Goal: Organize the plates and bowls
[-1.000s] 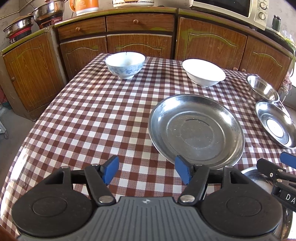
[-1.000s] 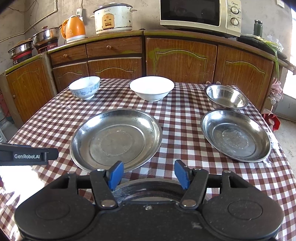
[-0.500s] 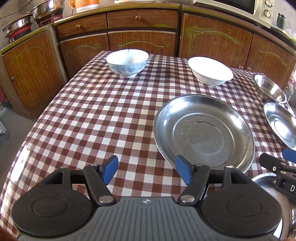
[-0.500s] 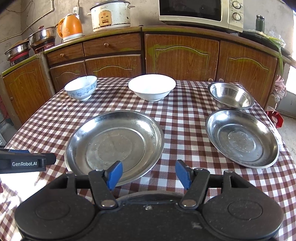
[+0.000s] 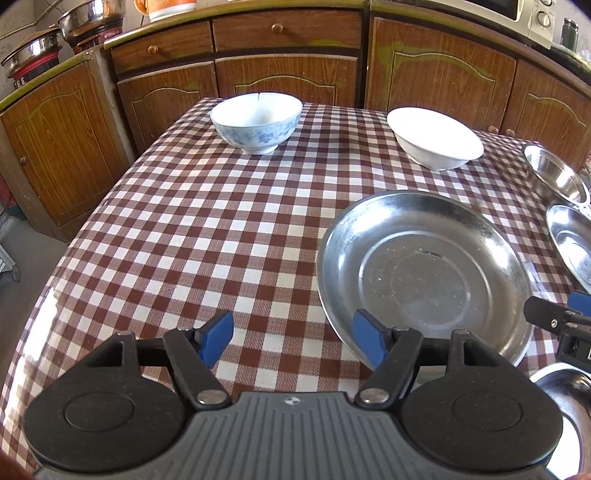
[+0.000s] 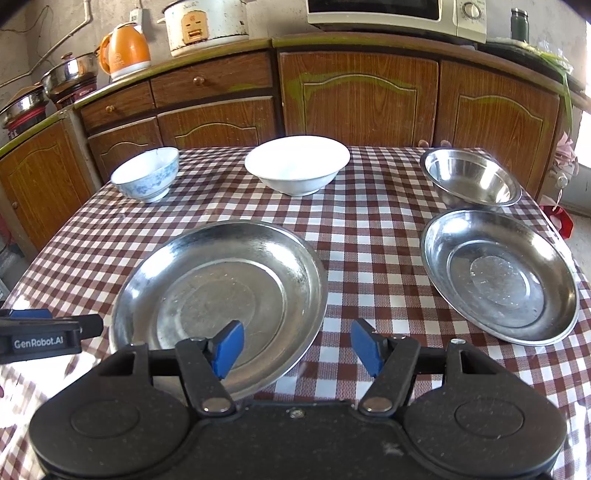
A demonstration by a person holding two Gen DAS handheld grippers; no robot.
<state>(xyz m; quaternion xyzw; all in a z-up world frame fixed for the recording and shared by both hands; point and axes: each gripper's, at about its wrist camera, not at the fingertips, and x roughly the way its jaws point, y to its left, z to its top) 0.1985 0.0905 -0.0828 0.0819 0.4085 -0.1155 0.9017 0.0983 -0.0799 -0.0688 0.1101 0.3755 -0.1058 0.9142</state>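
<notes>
A large steel plate lies on the checked tablecloth, just ahead of both grippers. My left gripper stands open over bare cloth, its right pad above the plate's near-left rim. My right gripper is open too, with its left pad over the plate's near-right part. Neither holds anything. A smaller steel plate lies to the right, with a steel bowl behind it. At the far side stand a white bowl and a blue-patterned bowl.
Another steel dish shows at the near right corner of the left wrist view. Wooden cabinets run behind the table, carrying a kettle, a rice cooker and a microwave. The table's left edge drops to the floor.
Both grippers have moved forward over the table, so the plates and bowls look nearer. The steel dish rim seen under the right gripper has dropped out of its view.
</notes>
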